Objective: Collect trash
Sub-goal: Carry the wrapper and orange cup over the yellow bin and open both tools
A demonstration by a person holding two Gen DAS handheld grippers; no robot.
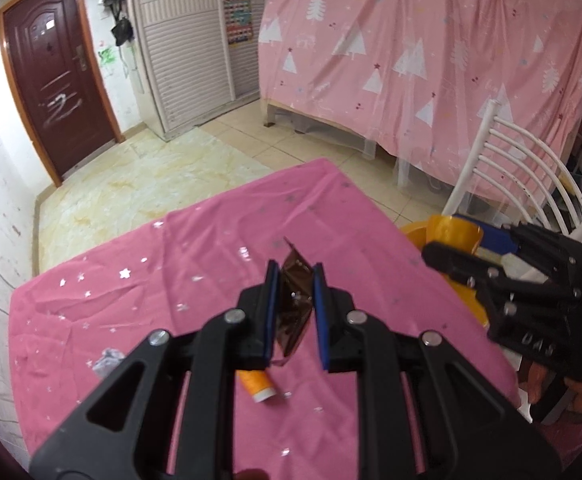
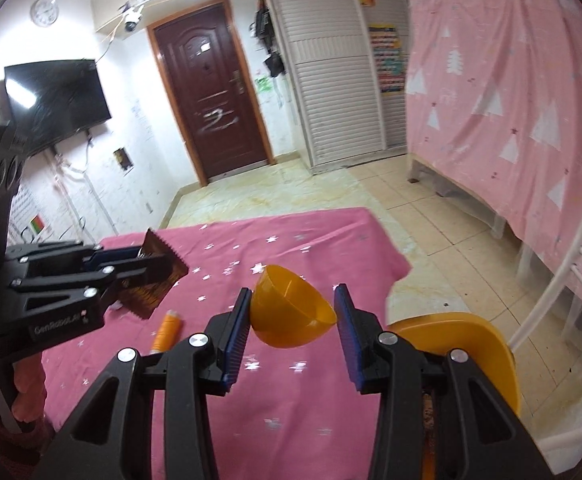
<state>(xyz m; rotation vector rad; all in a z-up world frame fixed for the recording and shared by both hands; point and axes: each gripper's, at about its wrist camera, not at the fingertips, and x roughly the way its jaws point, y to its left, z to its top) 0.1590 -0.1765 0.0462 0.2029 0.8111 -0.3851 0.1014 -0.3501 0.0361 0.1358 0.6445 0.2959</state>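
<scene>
Both grippers up over the pink table (image 1: 195, 240), its far edge dropping to bare tiled floor (image 2: 431, 200) with plenty of room. Left gripper (image 1: 295, 312) is clenched on one brown wrapper (image 1: 293, 312), held above the cloth. Right gripper (image 2: 291, 336) grasps one yellow cup (image 2: 291, 312) near the right edge, just above a yellow bin (image 2: 487, 344). One orange tube (image 1: 257, 386) lies on the table, one grey scrap (image 1: 107, 362) to its left, one white chair (image 2: 563, 300) beside the bin

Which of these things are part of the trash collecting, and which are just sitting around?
Part of the job:
brown wrapper in left gripper
orange cup in right gripper
orange tube on the table
crumpled scrap

Just there:
white chair
door
television
</scene>
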